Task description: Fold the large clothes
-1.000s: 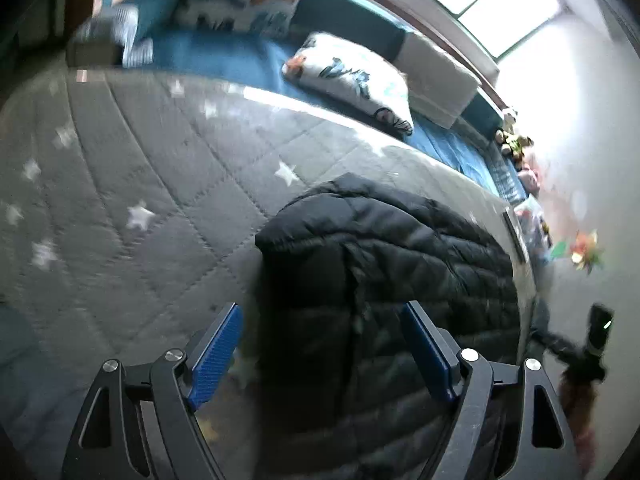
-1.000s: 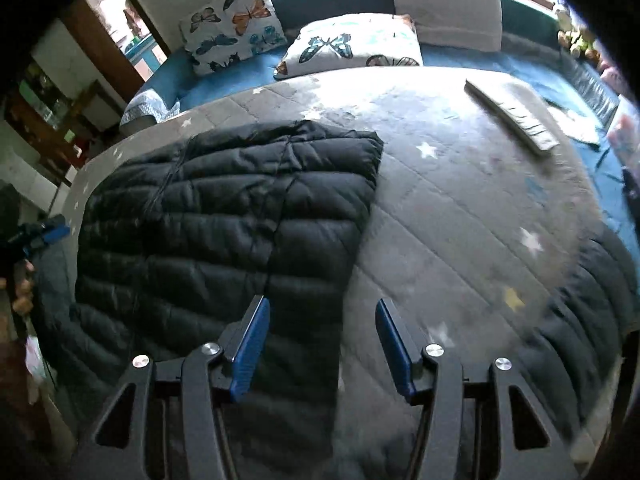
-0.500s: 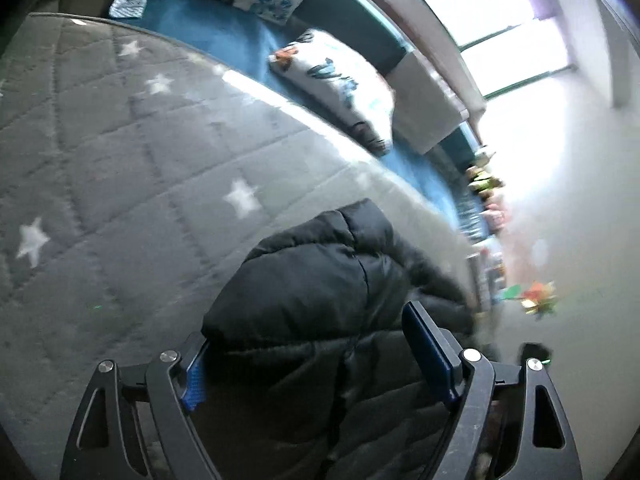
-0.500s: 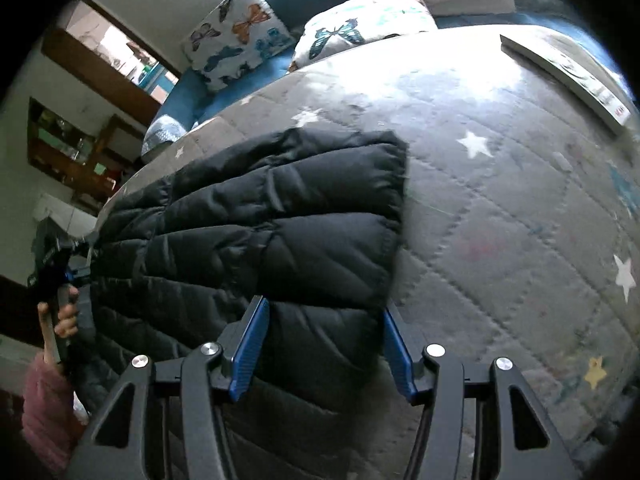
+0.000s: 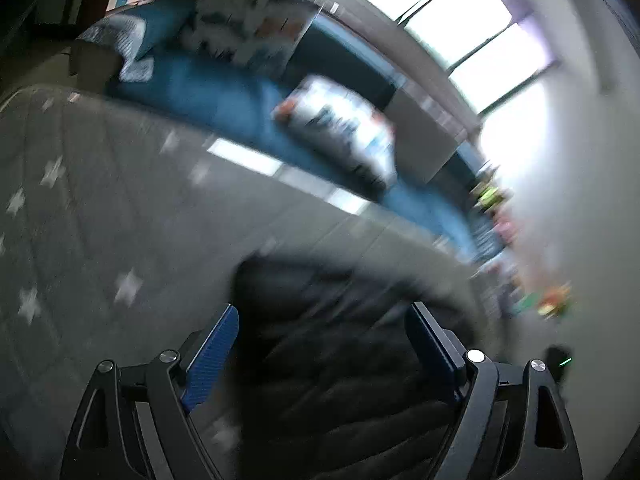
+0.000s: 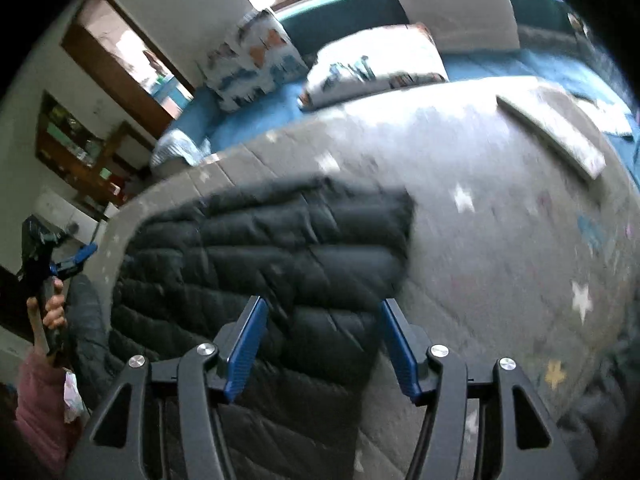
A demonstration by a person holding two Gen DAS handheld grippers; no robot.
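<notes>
A black quilted puffer jacket [image 6: 272,256] lies folded flat on a grey star-patterned bed cover [image 6: 500,240]. It also shows, blurred, in the left wrist view [image 5: 328,344]. My right gripper [image 6: 322,340] is open and empty, hovering over the jacket's near right part. My left gripper [image 5: 322,344] is open and empty above the jacket's left edge; it also appears at the far left of the right wrist view [image 6: 76,260], held in a hand with a pink sleeve.
Butterfly-print pillows [image 6: 372,68] and a blue seat [image 6: 248,120] lie beyond the bed cover. A flat grey board [image 6: 556,132] rests at the bed's far right. Shelves [image 6: 80,148] stand at the left. A bright window [image 5: 472,20] is behind.
Both grippers have pulled back and up from the jacket. The left wrist view has swung and blurred; more of the bed cover shows. Both stay open.
</notes>
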